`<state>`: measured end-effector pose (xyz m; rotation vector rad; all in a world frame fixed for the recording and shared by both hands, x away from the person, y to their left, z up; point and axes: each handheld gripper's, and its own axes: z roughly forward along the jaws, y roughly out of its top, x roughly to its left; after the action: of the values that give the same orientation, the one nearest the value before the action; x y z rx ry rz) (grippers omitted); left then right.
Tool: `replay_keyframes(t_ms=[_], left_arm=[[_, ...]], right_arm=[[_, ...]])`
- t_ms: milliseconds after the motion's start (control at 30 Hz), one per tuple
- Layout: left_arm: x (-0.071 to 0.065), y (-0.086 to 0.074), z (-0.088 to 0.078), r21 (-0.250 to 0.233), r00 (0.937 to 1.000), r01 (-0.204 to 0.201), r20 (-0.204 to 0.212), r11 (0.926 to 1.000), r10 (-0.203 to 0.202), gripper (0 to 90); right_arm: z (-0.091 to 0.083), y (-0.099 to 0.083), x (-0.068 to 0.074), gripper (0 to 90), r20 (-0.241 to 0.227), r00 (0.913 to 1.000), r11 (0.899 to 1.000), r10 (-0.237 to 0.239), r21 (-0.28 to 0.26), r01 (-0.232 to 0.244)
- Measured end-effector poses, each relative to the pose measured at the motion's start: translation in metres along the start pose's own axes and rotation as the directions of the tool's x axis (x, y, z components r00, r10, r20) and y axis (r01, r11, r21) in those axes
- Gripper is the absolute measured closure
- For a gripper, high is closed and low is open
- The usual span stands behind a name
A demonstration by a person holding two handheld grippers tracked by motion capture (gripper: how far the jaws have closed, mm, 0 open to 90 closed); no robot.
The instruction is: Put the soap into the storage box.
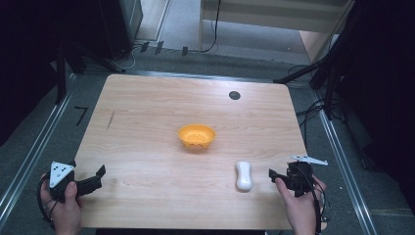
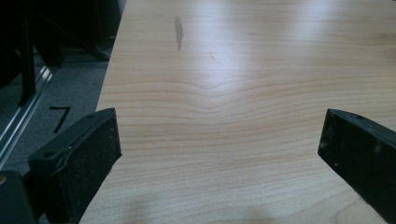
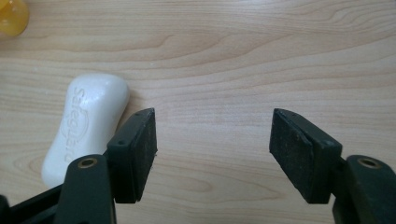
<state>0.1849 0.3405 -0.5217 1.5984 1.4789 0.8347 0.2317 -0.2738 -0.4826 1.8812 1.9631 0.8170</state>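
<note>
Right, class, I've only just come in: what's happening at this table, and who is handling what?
A person sits at a light wooden table holding a black two-jaw claw in each hand. The left claw is open near the table's left front corner, with nothing between its jaws. The right claw is open too, resting just right of a white, peanut-shaped bar of soap that lies flat on the table, not gripped. A small orange plastic bowl stands near the middle. Nothing is being held yet.
</note>
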Motion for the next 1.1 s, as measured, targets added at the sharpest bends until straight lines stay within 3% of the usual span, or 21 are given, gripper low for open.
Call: replay_keyframes(t_ms=[167,300,433,567,600,667,867,1100], left_arm=[[0.0,0.0,0.0,0.001,1.0,0.002,0.002,1.0,-0.002,0.0],[0.0,0.0,0.0,-0.001,1.0,0.006,0.005,1.0,-0.006,0.0],[0.001,0.0,0.001,0.001,1.0,0.006,0.006,1.0,-0.006,0.0],[0.001,0.0,0.001,0.001,0.9999,0.006,0.009,1.0,-0.006,0.0],[0.001,0.0,0.001,0.0,1.0,0.006,0.008,1.0,-0.006,0.0],[0.001,0.0,0.001,0.002,1.0,0.005,0.006,1.0,-0.005,0.0],[0.001,0.0,0.001,0.0,0.9999,0.007,0.011,1.0,-0.007,0.0],[0.001,0.001,0.001,0.002,0.9999,0.007,0.01,1.0,-0.007,0.0]], right_arm=[[-0.001,0.005,0.013,36.0,0.008,0.9998,1.0,0.017,0.012,-0.017],[-0.001,0.008,0.023,43.4,0.007,0.9999,0.998,0.015,0.057,-0.015],[0.001,0.009,0.035,43.6,0.004,0.9995,0.996,-0.032,0.083,0.032],[0.003,0.009,0.041,47.0,-0.014,0.9987,0.995,-0.048,0.09,0.05],[0.002,0.011,0.046,49.2,-0.063,0.998,0.992,0.009,0.123,-0.002],[0.001,0.013,0.048,47.9,-0.108,0.9909,0.988,0.08,0.143,-0.064],[0.002,0.016,0.057,43.8,-0.097,0.994,0.989,0.05,0.144,-0.035],[0.012,0.016,0.067,39.9,-0.084,0.9963,0.982,0.022,0.19,-0.006]])
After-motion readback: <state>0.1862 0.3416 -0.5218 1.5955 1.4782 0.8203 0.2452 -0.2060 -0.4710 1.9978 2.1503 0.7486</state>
